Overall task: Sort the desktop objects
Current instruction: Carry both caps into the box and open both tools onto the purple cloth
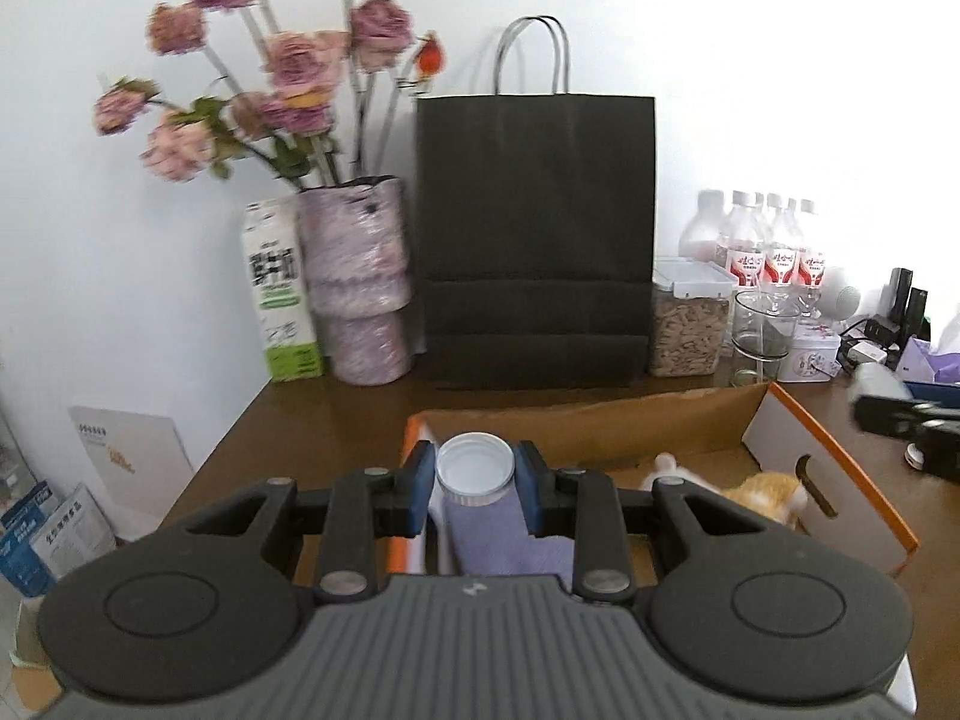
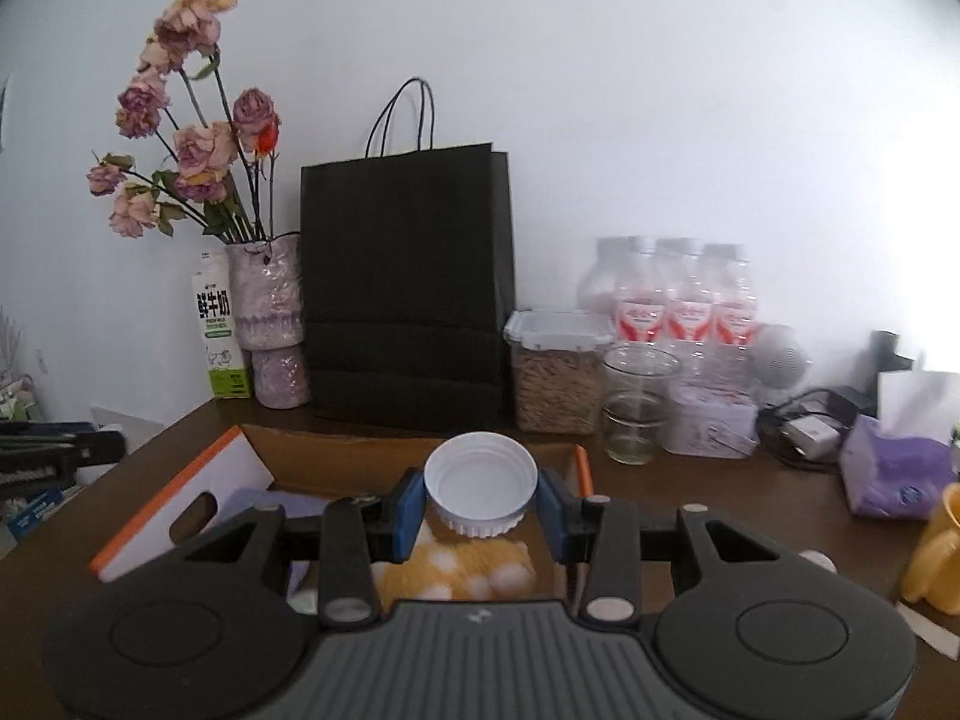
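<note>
White lids (image 1: 474, 468) (image 2: 480, 483) – open sides up; each gripper (image 1: 474, 480) (image 2: 480, 498) clamps one.

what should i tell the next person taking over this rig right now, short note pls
Left gripper: shut on a white lid, held above the left end of the cardboard box.
Right gripper: shut on a wider white ribbed lid, held above the same box.
In the box: an orange-and-white plush toy and a purple item.
Done: both lids picked up.
Left: place the lids wherever they belong; the yellow cup and purple tissue pack sit on the desk outside the box.
</note>
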`<action>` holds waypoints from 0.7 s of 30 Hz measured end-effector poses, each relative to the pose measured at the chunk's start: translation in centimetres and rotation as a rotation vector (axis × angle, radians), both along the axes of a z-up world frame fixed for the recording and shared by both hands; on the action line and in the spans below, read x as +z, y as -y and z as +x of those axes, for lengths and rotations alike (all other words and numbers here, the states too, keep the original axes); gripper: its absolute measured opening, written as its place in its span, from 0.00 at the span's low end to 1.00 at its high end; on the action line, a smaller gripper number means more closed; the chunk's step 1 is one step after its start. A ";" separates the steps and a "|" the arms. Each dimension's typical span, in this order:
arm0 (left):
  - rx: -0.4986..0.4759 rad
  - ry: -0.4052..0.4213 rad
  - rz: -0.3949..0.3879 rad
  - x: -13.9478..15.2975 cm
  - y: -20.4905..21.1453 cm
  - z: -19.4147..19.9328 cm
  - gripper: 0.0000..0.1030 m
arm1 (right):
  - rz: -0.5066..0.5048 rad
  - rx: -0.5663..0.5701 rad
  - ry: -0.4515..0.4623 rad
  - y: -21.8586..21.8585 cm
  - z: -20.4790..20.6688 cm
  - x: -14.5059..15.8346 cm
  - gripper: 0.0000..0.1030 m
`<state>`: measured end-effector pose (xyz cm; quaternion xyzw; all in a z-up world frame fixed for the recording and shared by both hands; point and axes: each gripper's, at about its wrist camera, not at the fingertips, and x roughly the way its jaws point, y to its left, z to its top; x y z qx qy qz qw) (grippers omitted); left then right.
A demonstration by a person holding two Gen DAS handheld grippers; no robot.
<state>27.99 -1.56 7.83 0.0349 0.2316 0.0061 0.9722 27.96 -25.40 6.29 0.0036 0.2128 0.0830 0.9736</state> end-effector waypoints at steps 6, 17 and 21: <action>-0.017 -0.077 0.027 -0.9 2.3 4.4 0.29 | -0.026 0.017 -0.086 -1.7 5.4 -0.3 0.38; 0.050 -0.304 0.091 -6.2 3.6 13.2 0.29 | -0.082 -0.019 -0.304 -2.3 13.8 -4.8 0.38; 0.058 -0.344 0.120 -7.5 3.7 14.3 0.29 | -0.106 -0.011 -0.358 -2.7 15.1 -6.5 0.38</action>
